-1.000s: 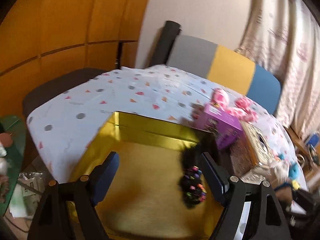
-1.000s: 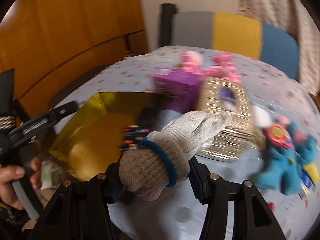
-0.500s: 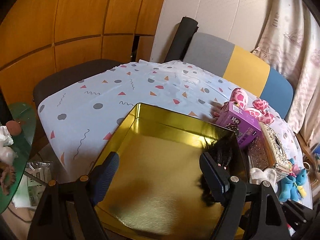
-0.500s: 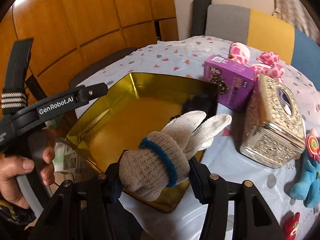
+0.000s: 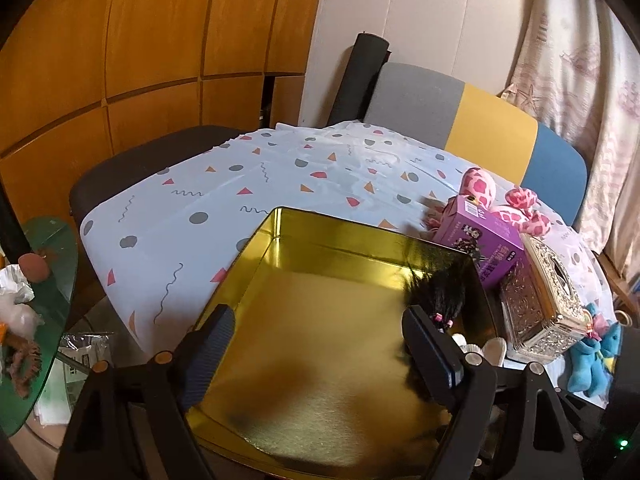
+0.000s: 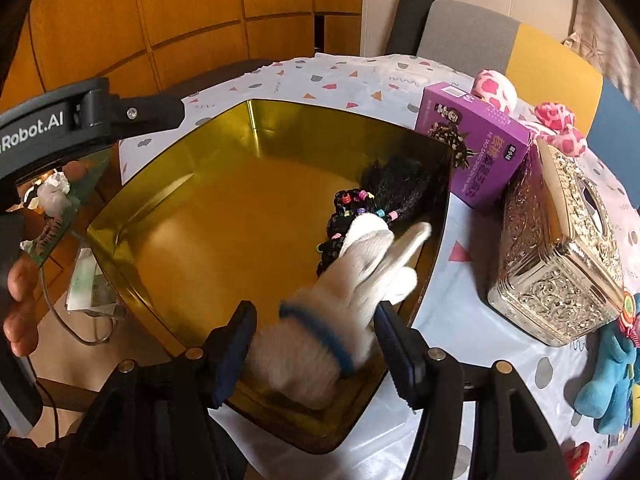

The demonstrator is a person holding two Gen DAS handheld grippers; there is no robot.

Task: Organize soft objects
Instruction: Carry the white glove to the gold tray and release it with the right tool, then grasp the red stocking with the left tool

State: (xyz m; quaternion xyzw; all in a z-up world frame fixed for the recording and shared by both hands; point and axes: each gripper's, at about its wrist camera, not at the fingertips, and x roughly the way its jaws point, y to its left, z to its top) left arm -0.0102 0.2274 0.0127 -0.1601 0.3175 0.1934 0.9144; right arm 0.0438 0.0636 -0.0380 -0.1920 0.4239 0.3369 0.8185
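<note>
A gold tin tray (image 5: pixel 320 240) (image 6: pixel 168 168) sits on the patterned tablecloth. A black hairpiece with coloured beads (image 6: pixel 384 196) (image 5: pixel 436 300) lies in the tray by its right wall. A white knit glove with a blue cuff band (image 6: pixel 340 316) lies between the fingers of my right gripper (image 6: pixel 314 344) over the tray's near right corner; the jaws stand wide and the glove looks blurred, loose from the pads. My left gripper (image 5: pixel 320 348) is open and empty above the tray's near edge.
A purple box (image 6: pixel 476 144), a silver ornate tissue box (image 6: pixel 560 248), a pink spotted plush (image 6: pixel 520 108) and a blue plush (image 6: pixel 612 372) lie right of the tray. A chair back (image 5: pixel 472 120) stands behind the table. A green side table (image 5: pixel 36 280) is at the left.
My right gripper moved over the tray, lowered and opened, letting the glove go. The left gripper stayed open and drew back slightly.
</note>
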